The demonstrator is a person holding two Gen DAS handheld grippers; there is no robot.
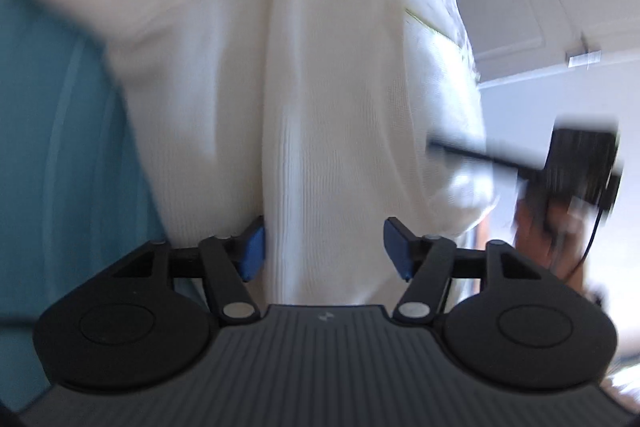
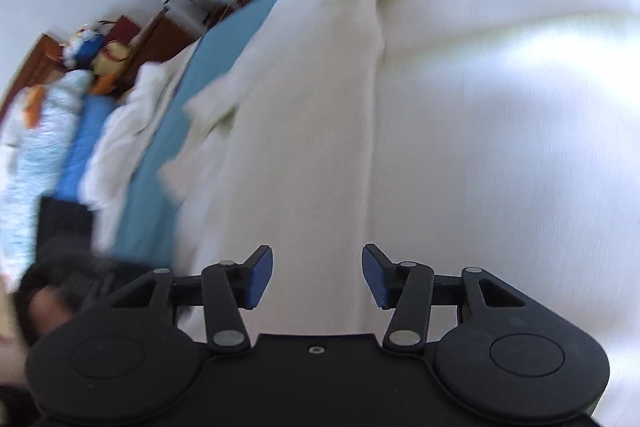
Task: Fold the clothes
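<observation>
Left gripper (image 1: 324, 247): we spread it wide; white garment (image 1: 320, 107) drapes between its pads.
Right gripper (image 2: 317, 277): we hold it released, over the garment.

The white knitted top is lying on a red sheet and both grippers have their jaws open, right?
Not quite: the sheet under the white knitted top is blue, as the right wrist view shows. The left gripper and right gripper do have open jaws.
</observation>
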